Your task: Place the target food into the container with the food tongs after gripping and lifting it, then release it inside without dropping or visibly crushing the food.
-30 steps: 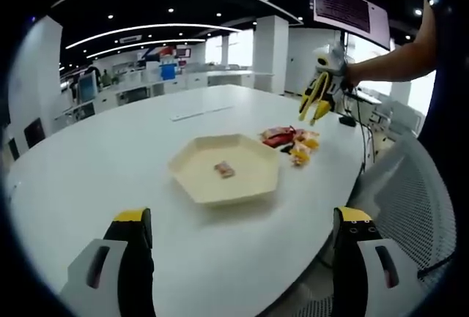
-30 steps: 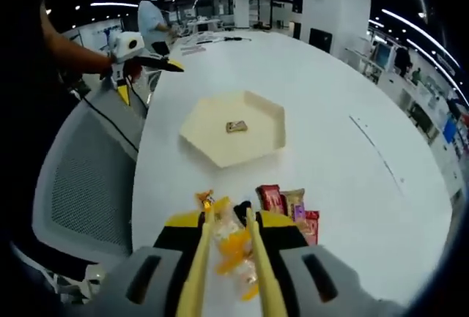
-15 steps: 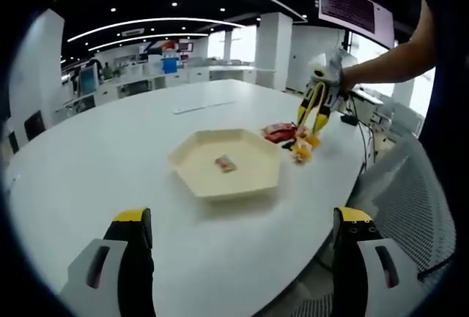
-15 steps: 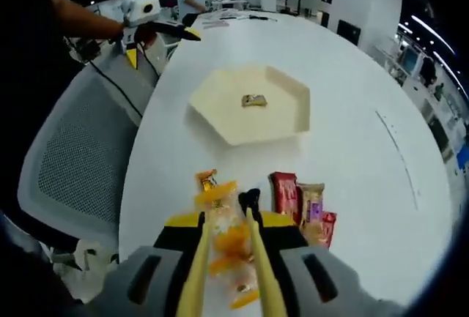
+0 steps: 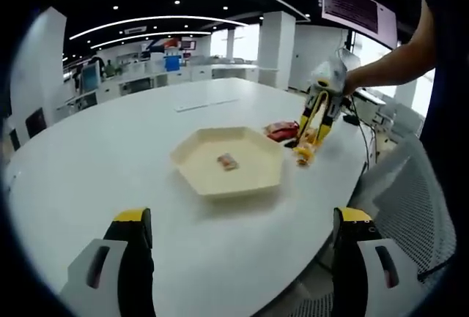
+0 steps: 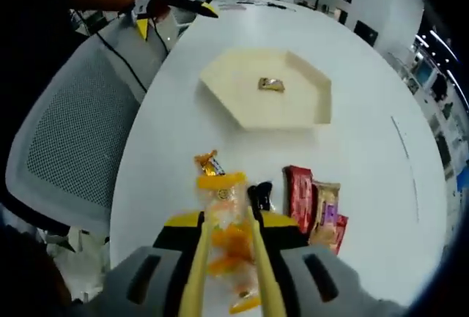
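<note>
A large white table (image 5: 110,163) carries a cream hexagonal tray (image 5: 229,163) holding one small wrapped candy (image 5: 227,161). The left gripper view shows the left gripper (image 5: 238,240) low over the near table edge, jaws wide apart and holding nothing. The right gripper view shows what is hard to make out there: the right gripper (image 6: 227,258) clamps yellow food tongs (image 6: 256,273), which pinch an orange-and-clear snack packet (image 6: 223,218), apart from the tray. Beside it lie a red packet (image 6: 299,196), a tan packet (image 6: 325,211) and a small orange candy (image 6: 209,163)
</note>
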